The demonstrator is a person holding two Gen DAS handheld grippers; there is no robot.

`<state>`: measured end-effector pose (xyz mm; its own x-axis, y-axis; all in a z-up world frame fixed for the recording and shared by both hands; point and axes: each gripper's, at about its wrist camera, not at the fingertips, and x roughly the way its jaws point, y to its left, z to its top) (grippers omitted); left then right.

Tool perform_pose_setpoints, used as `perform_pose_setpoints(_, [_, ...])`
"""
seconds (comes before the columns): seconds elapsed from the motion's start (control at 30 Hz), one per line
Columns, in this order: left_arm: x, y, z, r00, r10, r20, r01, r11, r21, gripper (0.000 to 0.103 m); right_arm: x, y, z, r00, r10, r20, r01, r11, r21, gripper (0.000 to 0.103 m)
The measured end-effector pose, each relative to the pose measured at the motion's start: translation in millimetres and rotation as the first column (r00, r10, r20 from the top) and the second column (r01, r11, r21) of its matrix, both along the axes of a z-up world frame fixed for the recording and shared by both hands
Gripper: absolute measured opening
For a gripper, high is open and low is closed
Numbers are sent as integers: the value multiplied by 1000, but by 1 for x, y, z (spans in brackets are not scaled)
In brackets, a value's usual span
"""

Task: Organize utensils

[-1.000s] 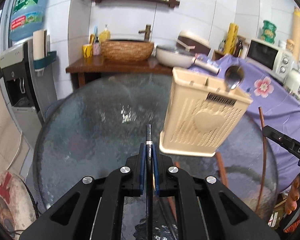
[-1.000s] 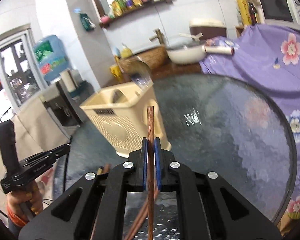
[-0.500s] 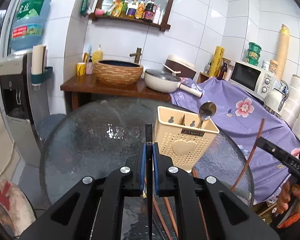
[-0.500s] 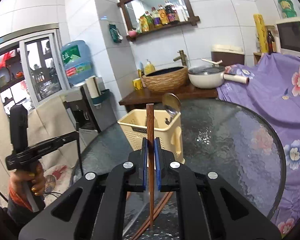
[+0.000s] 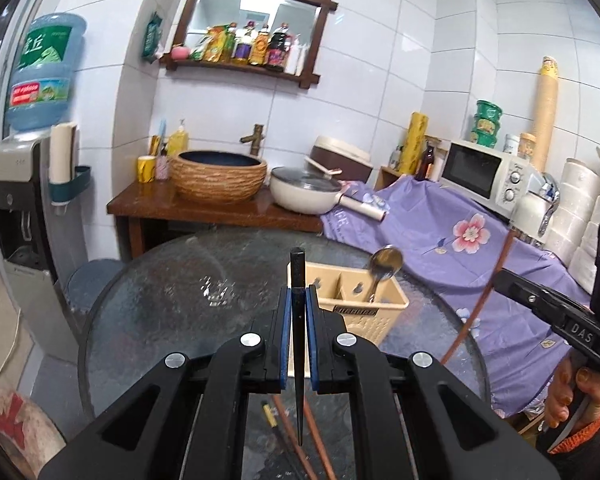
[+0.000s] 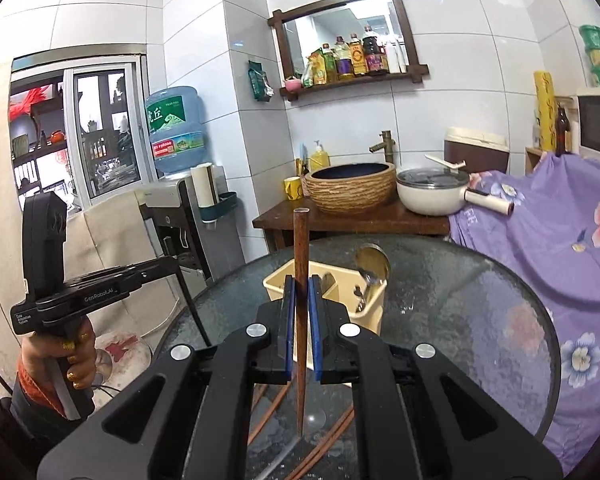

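1. Left gripper (image 5: 299,334): blue pads (image 5: 285,336) are pinching a black chopstick (image 5: 298,280) abt mid-length, thick end up, thin tip hanging below the jaws, clear of the glass table (image 5: 160,320).
2. Right gripper (image 6: 300,330): pads (image 6: 288,328) are clamping a brown chopstick (image 6: 301,248) the same way, upright, taper pointing down w/ the tip off the glass.
3. Handling, my read: both sticks are looking light, stiff, smooth; a thin round shaft is likely pivoting or slipping in flat pads, so gripping nr the middle or thicker half seems safest.
4. Beyond the fingers: the beige utensil caddy (image 5: 380,308) is standing on the table just ahead, a spoon (image 5: 384,264) sitting bowl-up in one compartment; other slots look free.
5. More chopsticks (image 6: 320,444) are lying flat on the glass under the grippers, still to sort.
6. Caddy looks light plastic, so a hard poke is probably tipping it.
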<state>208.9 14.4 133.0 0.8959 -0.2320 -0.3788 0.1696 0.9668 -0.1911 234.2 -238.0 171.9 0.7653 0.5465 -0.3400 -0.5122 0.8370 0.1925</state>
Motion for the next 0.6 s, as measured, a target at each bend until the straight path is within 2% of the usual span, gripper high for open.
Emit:
perform_pose_setpoints(0.1, [4,-3,9,1000,1,16,-1,1000,7,7,8,3,10,1000,11,3,-11,1000,3,7])
perform_pose_setpoints(0.23, [11,-8,35,998,-29,57,30,1000,-1,7,17,10,32,999,29,26,-29,1000,6,7])
perform_pose_setpoints(0.4, [25,-17,80,992,-52,119,54,998,-12,7,34,17,79,996,27,88,-29,999,16,7])
perform_pose_setpoints(0.53, [53,-22,116,986,-15,164,20,999,-25,7,52,23,117,987,-26,160,24,1000,13,7])
perform_pose_setpoints(0.6, [66,-26,122,985,10,174,-8,1000,-13,7,61,27,124,982,-50,180,50,999,6,7])
